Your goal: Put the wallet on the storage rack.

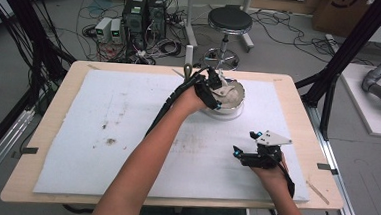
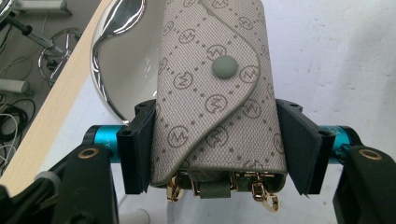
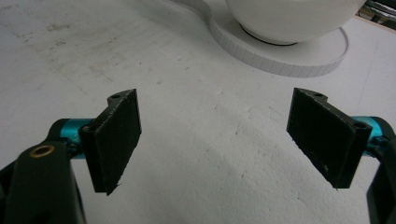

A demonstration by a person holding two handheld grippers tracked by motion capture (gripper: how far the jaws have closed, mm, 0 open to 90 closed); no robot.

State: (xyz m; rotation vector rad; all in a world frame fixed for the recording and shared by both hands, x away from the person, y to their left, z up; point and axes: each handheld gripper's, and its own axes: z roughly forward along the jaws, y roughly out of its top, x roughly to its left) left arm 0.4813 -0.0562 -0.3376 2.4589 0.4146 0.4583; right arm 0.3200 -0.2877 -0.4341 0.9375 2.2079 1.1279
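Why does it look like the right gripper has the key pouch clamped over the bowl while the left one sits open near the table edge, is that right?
The sides are swapped. The left gripper has the key pouch clamped over the bowl, as the left gripper view shows. The right gripper sits open with nothing between its jaws, near the table edge.

White foam mat (image 1: 112, 133) on the counter (image 1: 53, 104) lies bare across its left and near stretches, open passage for either hand. At the far centre, a white bowl (image 1: 234, 97) on its round base (image 3: 289, 58) blocks the way, with the left claw (image 1: 218, 89) and its wallet (image 2: 215, 93) over it. The right claw (image 1: 243, 146) stands gaping near the right edge, apart from the bowl.
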